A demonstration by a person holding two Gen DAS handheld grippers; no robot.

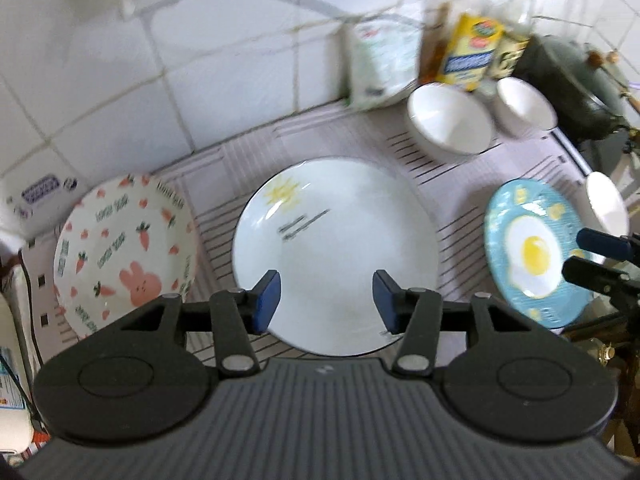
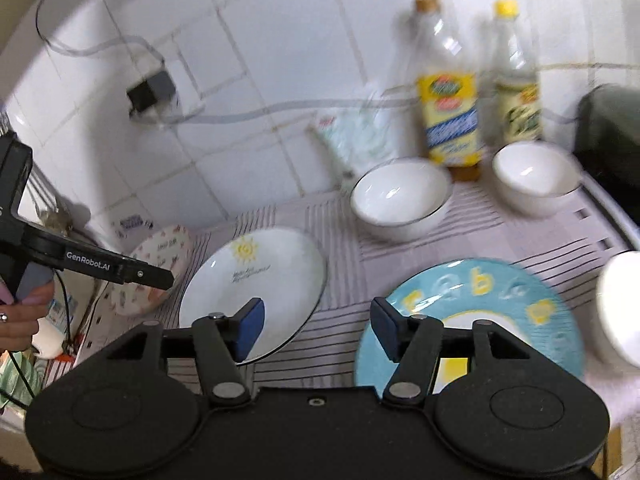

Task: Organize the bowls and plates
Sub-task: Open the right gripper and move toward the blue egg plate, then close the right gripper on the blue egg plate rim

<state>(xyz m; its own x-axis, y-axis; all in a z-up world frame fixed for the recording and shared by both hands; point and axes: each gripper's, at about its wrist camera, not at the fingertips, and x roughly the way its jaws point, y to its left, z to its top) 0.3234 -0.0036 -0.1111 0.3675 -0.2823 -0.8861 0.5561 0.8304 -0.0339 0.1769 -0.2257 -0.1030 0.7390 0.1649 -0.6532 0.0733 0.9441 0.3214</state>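
Note:
Three plates lie on the striped mat (image 1: 472,184): a carrot-and-bunny plate (image 1: 124,248) at left, a white sun plate (image 1: 336,252) in the middle, a blue fried-egg plate (image 1: 536,252) at right. Two white bowls (image 1: 448,120) (image 1: 524,106) stand behind, and a third white bowl (image 1: 606,204) at far right. My left gripper (image 1: 326,300) is open and empty above the sun plate's near edge. My right gripper (image 2: 318,328) is open and empty, between the sun plate (image 2: 256,288) and the blue plate (image 2: 492,312).
Two oil bottles (image 2: 448,92) (image 2: 516,76) and a white packet (image 2: 352,136) stand against the tiled wall. A dark pot (image 1: 576,84) sits at the right end. A cable and plug (image 2: 150,90) hang on the wall. Clutter lies left of the mat.

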